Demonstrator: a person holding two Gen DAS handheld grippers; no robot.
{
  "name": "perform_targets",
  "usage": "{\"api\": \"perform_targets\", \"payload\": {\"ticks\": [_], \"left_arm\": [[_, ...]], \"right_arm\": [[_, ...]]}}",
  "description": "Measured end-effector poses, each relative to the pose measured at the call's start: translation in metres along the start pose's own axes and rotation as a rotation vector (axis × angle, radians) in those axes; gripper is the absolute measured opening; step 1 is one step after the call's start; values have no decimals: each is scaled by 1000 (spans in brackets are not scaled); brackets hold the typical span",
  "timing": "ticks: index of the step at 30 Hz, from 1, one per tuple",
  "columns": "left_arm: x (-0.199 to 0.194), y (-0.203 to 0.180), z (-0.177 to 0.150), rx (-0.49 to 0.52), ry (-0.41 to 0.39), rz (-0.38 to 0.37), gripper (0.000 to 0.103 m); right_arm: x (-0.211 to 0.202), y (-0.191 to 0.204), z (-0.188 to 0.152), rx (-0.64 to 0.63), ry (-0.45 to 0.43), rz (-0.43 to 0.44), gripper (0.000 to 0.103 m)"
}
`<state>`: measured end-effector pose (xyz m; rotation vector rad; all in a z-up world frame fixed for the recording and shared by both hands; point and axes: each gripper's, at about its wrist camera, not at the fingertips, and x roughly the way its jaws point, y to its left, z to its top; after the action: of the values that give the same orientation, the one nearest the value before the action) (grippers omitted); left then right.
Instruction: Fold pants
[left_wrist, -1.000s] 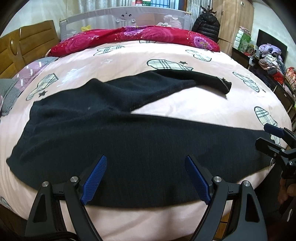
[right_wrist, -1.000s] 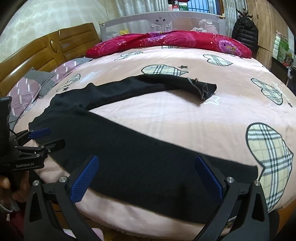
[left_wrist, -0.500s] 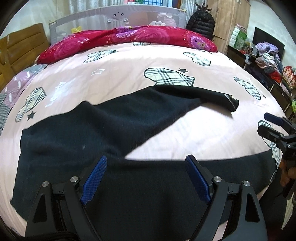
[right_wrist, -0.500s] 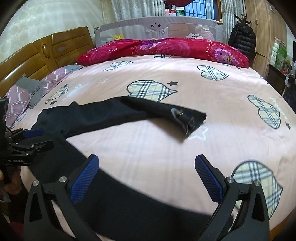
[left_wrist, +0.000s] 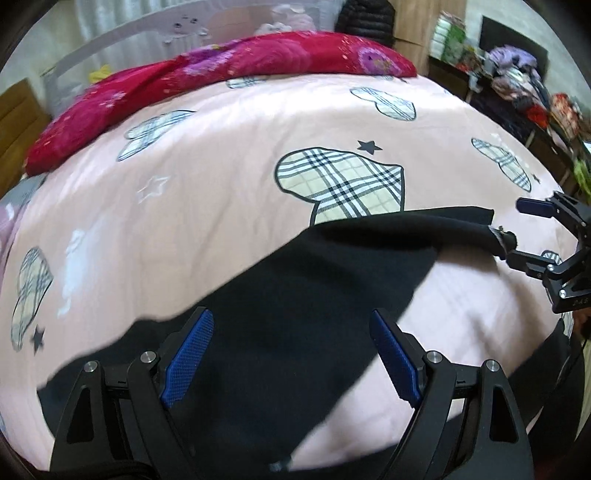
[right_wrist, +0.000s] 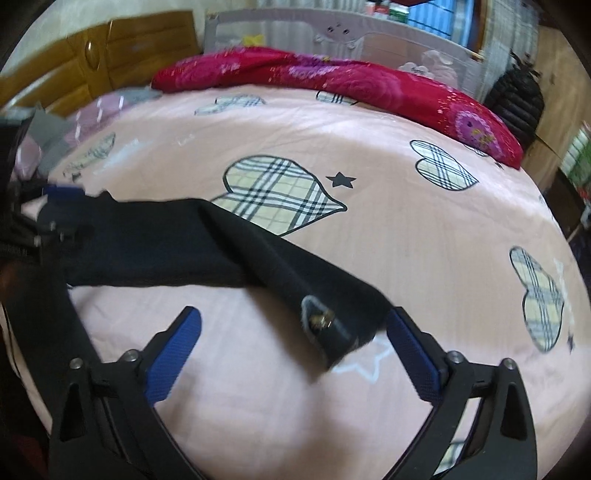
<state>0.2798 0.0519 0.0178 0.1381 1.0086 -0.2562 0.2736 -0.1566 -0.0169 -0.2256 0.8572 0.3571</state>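
Note:
Black pants (left_wrist: 295, 295) lie spread on a pink bed. In the left wrist view my left gripper (left_wrist: 291, 347) is open above the dark fabric where the far leg joins the seat. My right gripper (right_wrist: 293, 339) is open, and the far leg's cuff (right_wrist: 332, 325), with a small metal snap, lies between its fingers. In the left wrist view the right gripper (left_wrist: 524, 232) shows at the right, around that cuff (left_wrist: 498, 240). The left gripper (right_wrist: 48, 214) shows blurred at the left of the right wrist view.
The pink sheet (left_wrist: 221, 184) has plaid heart prints. A red floral quilt (left_wrist: 221, 70) lies along the far side by a grey bed rail (right_wrist: 332, 29). A wooden headboard (right_wrist: 110, 55) is on the left; cluttered furniture (left_wrist: 517, 74) on the right.
Both grippers moved forward over the bed, away from the near leg. The right gripper now reaches the far leg's cuff; the left is over the upper part of the pants. Both stay open.

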Motion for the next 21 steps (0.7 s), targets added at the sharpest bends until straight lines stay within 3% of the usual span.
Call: {"api": "perform_targets", "payload": {"ticks": [7,11,13,15,17,19,21], "left_arm": [[63,12,30,81,109,-18,87],[86,10,45,166,128,-51,87],[101,8,53,205,164,-82,87],[118,6,58,228,225,-103,87],[126,7,59,234,250,-121,87],[127,6,60,240,252,-155,79],[125,4,58,240,256,-206,59]], "right_arm": [[36,7,4,-111,92,-28,77],[49,1,3,-112,124,-31,67],[52,-4,2,-103,131,-27,55],[53,-10,2,-90,141,-16,37],[53,-17,3,-75,143,-12,27],[51,-23,4,-64,137,-11,18],[45,-29,5,-46,124,2,13]]}}
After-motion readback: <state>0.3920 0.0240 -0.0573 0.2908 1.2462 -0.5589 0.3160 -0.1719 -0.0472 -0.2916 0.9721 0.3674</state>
